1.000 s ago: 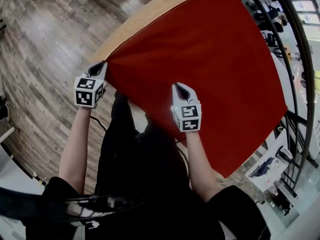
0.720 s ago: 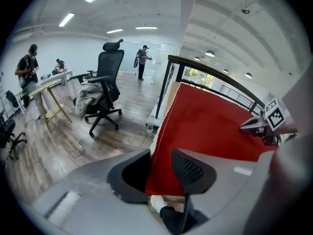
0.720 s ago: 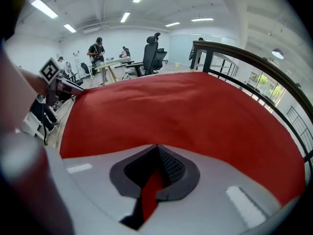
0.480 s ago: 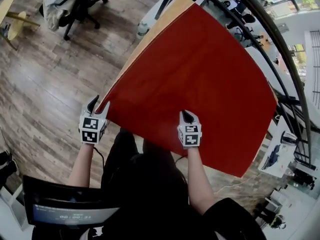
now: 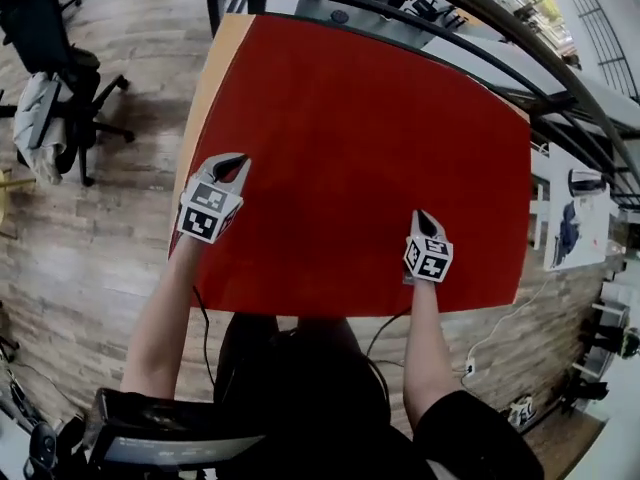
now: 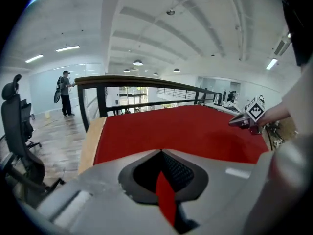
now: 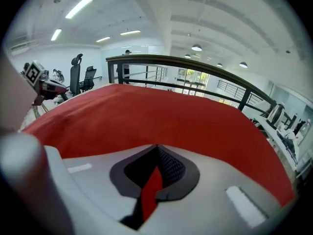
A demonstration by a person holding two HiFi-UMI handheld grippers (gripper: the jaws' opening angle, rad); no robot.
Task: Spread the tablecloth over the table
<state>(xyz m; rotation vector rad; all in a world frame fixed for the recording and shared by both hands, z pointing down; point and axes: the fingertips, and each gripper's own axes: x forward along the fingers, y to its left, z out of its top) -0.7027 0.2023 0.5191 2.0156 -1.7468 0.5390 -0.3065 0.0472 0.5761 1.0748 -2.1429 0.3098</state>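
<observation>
Comparing with a second ago: spread much wider apart now, with the left gripper (image 5: 231, 161) shifted from the near corner to just inside the left margin of the tablecloth (image 5: 370, 138), and the right gripper (image 5: 423, 218) carried out toward the near right. Opened wide on the left half a second back, opened only slightly on the right, and have just been closing on both. Clamped tight now, each on a thin sliver of red fabric, as both gripper views show. Reads as a fresh pinch taken for tugging and squaring, not for laying out. Most of the spreading looks done.

Lies flat and smooth across the table (image 5: 205, 98), plain red with no obvious wrinkles. Leaves a strip of bare wood along the left side, so is probably set a little too far right. Runs close to the person's body at the near edge. Hard to say from the head view how much hangs over the far and right sides.
</observation>
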